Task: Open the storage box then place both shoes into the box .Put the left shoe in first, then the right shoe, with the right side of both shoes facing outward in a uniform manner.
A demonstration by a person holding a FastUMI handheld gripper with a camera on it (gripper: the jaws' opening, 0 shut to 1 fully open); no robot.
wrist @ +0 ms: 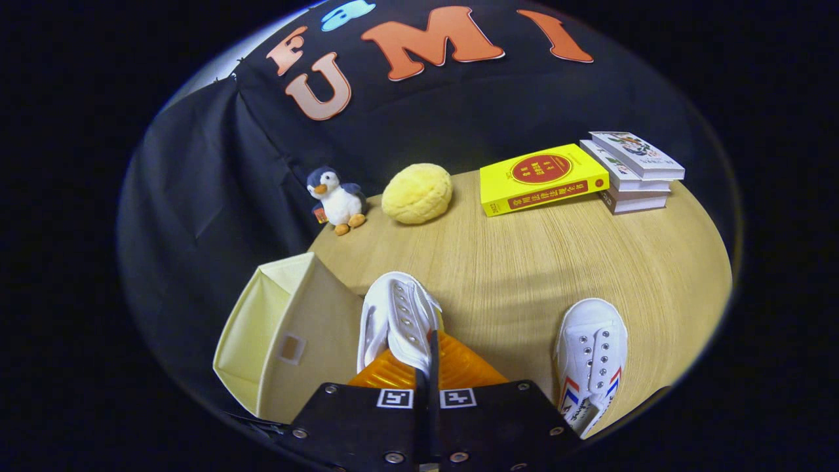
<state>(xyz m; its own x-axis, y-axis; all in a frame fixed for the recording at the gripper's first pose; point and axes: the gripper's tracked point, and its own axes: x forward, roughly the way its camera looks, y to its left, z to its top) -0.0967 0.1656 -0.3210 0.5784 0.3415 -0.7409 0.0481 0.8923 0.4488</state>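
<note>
One shoe (398, 318) between jaws (clamped).

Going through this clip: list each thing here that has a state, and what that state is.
Storage box: open, tipped sideways.
Gripper: shut on held shoe.
Held shoe: pinched between the fingers, beside the box.
Other shoe: resting on table, untouched.
Yellow book: closed, flat.
Book stack: closed, piled.
</note>
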